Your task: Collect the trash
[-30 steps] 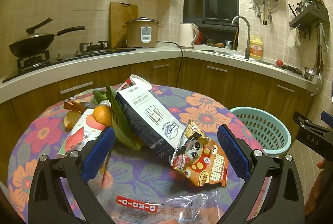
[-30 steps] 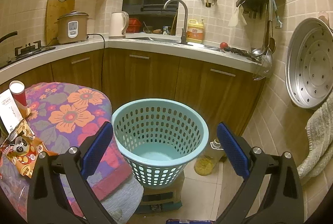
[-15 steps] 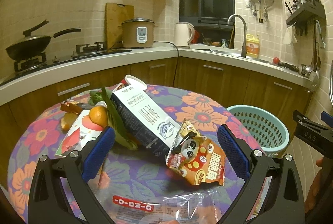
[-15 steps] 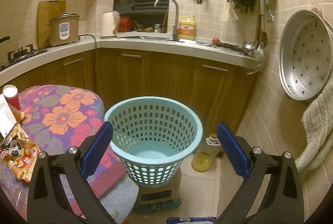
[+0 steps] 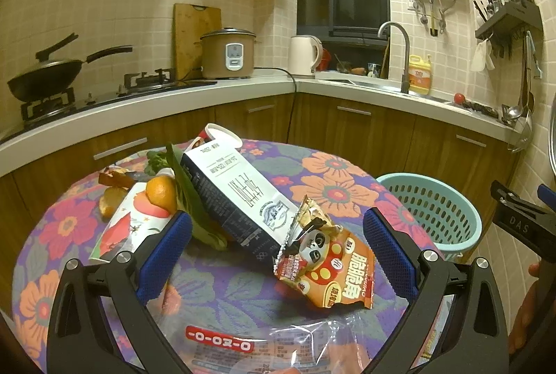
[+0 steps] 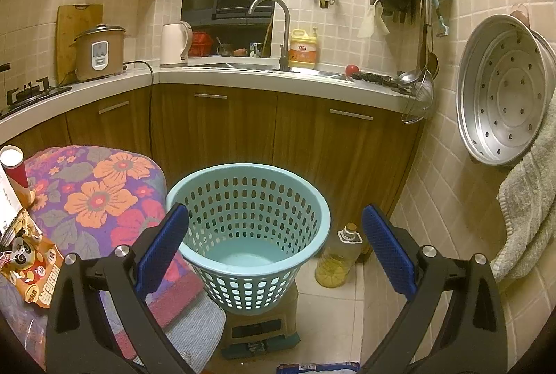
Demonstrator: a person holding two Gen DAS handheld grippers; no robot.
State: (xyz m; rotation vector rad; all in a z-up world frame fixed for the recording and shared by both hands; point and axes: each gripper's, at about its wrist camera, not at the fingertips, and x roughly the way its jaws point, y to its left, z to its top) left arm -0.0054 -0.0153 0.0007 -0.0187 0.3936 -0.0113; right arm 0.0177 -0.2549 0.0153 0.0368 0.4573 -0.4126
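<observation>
On the round flowered table (image 5: 333,186) lie an orange snack bag with a panda (image 5: 330,259), a dark milk carton (image 5: 236,196) on its side, a red-and-white carton (image 5: 128,224) and a clear plastic wrapper (image 5: 278,346). My left gripper (image 5: 278,255) is open and empty, just above the near side of the snack bag. My right gripper (image 6: 274,249) is open and empty, above the light blue perforated basket (image 6: 248,235), which stands on a stool right of the table. The basket (image 5: 431,210) and snack bag (image 6: 31,273) show in both views.
An orange (image 5: 160,192), green leaves (image 5: 194,210), peel (image 5: 109,203) and a red paper cup (image 6: 15,172) also lie on the table. An oil bottle (image 6: 338,259) stands on the floor beside the basket. Wooden cabinets and a counter curve behind.
Both grippers have drifted slightly; the left view shifted a little toward the table's trash and the right view settled more squarely over the basket. Nothing was grasped.
</observation>
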